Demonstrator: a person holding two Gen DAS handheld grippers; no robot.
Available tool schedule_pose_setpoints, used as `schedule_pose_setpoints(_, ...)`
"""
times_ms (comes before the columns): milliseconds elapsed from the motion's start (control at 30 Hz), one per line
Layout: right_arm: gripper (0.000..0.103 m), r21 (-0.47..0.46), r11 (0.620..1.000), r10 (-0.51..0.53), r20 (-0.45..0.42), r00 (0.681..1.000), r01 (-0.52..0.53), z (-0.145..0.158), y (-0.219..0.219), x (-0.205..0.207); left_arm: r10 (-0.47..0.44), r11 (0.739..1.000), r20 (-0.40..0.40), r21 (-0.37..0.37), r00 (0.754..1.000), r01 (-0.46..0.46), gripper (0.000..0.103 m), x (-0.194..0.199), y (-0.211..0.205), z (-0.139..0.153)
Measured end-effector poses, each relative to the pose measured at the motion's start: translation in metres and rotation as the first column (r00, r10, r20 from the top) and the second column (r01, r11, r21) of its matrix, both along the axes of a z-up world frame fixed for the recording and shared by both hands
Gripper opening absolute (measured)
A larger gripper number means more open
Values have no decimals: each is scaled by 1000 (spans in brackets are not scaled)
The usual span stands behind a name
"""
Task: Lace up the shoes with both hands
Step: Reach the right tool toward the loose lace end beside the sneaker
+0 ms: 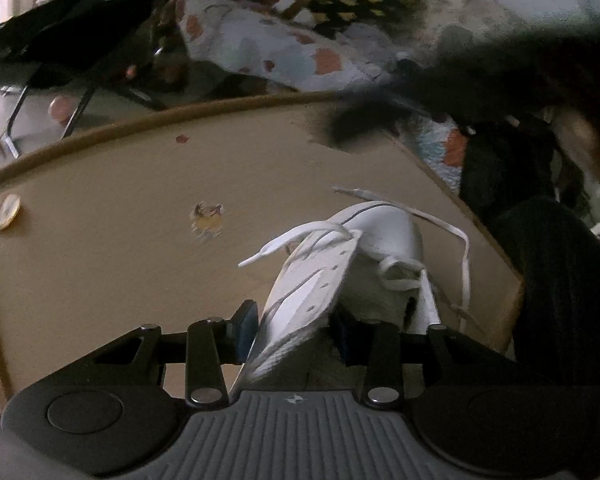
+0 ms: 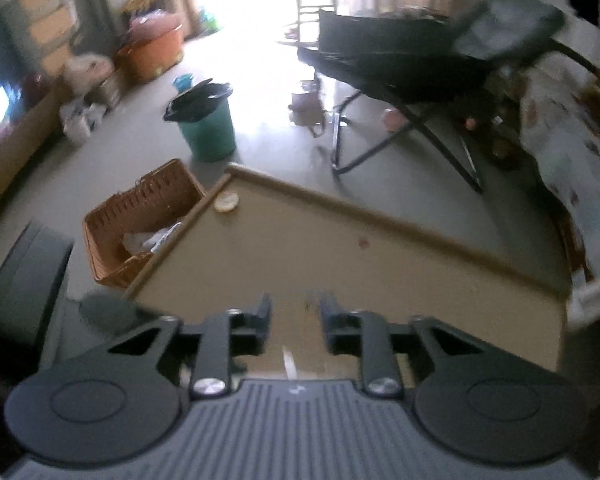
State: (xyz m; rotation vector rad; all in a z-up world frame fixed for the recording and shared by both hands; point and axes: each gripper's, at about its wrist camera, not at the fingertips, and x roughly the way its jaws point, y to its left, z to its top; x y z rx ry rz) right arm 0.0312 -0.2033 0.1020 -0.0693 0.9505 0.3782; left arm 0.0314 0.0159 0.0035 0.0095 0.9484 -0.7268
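A white shoe (image 1: 380, 236) lies on the tan table (image 1: 100, 260), toe pointing away from me in the left wrist view. My left gripper (image 1: 294, 330) is shut on the shoe's eyelet flap, with a blue pad (image 1: 247, 322) against its outer side. A flat white lace (image 1: 284, 244) crosses the far eyelets. One loose end sticks out to the left and another droops over the shoe's right side (image 1: 465, 264). My right gripper (image 2: 294, 312) hangs open above the table (image 2: 380, 280), nothing pressed between its pads. A short strip of white lace (image 2: 288, 362) shows low in its gap.
A wicker basket (image 2: 140, 220) sits on the floor by the table corner, a green bin (image 2: 210, 128) beyond it. A black folding chair (image 2: 400, 68) and a patterned blanket (image 1: 280, 52) lie past the far edge. A round yellowish disc (image 1: 6, 212) rests near the table corner. A dark blurred shape (image 1: 380, 124) crosses the upper right.
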Motion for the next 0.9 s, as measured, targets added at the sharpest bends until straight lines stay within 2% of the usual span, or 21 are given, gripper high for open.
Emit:
schedule_pose_setpoints(200,31,-69,984,-167,-25,986,165,-22,-57,-53,105,994,-31,8,994,-105,46,-2,-6,-4)
schedule_pose_setpoints(300,31,-52,972,-232,-61,971,229,-36,-81,-73,182,983,-40,7,983,-182,46,-7,-3,-4)
schedule_pose_setpoints(400,31,-37,969,-247,-78,966,244,-48,-92,-88,259,966,-49,4,965,-259,46,-11,-1,-2)
schedule_pose_setpoints(500,31,-15,974,-228,-77,971,227,-54,-89,-91,321,947,-49,15,946,-320,46,-16,0,1)
schedule_pose_setpoints(633,31,33,989,-140,-72,987,143,-61,-74,-88,351,936,-42,28,935,-350,46,-18,-2,5)
schedule_pose_setpoints(900,30,-31,999,-21,-167,986,16,-92,-44,-76,358,934,-62,9,932,-358,47,-17,2,5)
